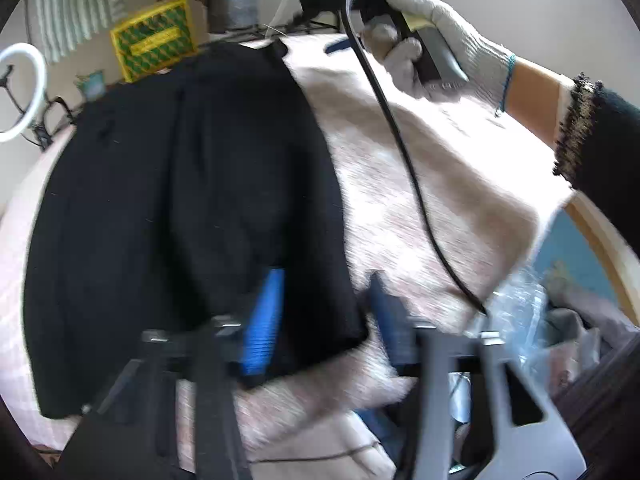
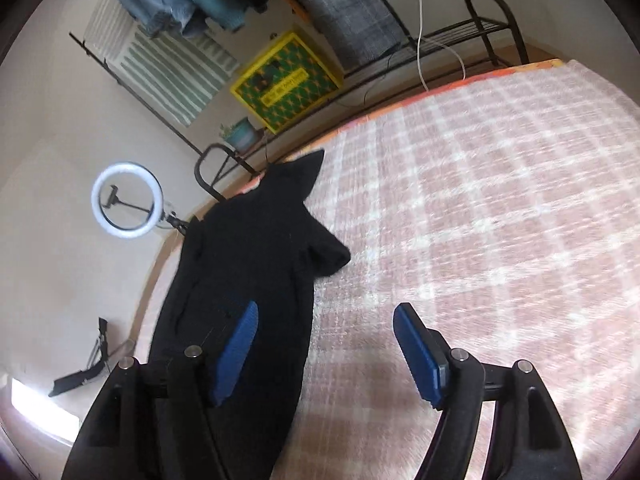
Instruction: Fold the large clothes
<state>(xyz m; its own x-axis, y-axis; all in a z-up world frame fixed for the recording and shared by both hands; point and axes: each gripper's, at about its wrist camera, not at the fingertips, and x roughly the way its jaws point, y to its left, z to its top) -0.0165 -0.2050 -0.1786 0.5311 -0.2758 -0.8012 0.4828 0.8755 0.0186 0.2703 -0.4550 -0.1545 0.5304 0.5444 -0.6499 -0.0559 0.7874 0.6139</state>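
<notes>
Nearest our left camera, the left gripper (image 1: pixel 324 312) hangs over the near edge of the black garment (image 1: pixel 192 208), one blue pad (image 1: pixel 264 320) above the dark cloth and the other beyond its hem, over the blanket (image 1: pixel 420 184). We see the jaws parted with a gap between them; the hem lies in that gap, and the pads do not press on it as far as blur lets us tell. The garment lies flat on the pink checked blanket, stretched away from us toward the far edge of the bed.

Up in the left view, our gloved right hand (image 1: pixel 436 40) clasps the handle of the other tool, a black cable (image 1: pixel 404 160) trailing down from it across the blanket.

In the right view, the right gripper (image 2: pixel 324 344) stands wide open and empty. Its left pad (image 2: pixel 236 352) hovers over the garment's edge; its right pad (image 2: pixel 418 352) is over bare blanket. The garment runs up the left side of the bed, one sleeve (image 2: pixel 324 256) sticking out to the right.

Beyond the bed we see a ring light (image 2: pixel 127 200), a yellow crate (image 2: pixel 286 80), a small potted plant (image 2: pixel 240 134) and a black rack (image 2: pixel 472 28).
</notes>
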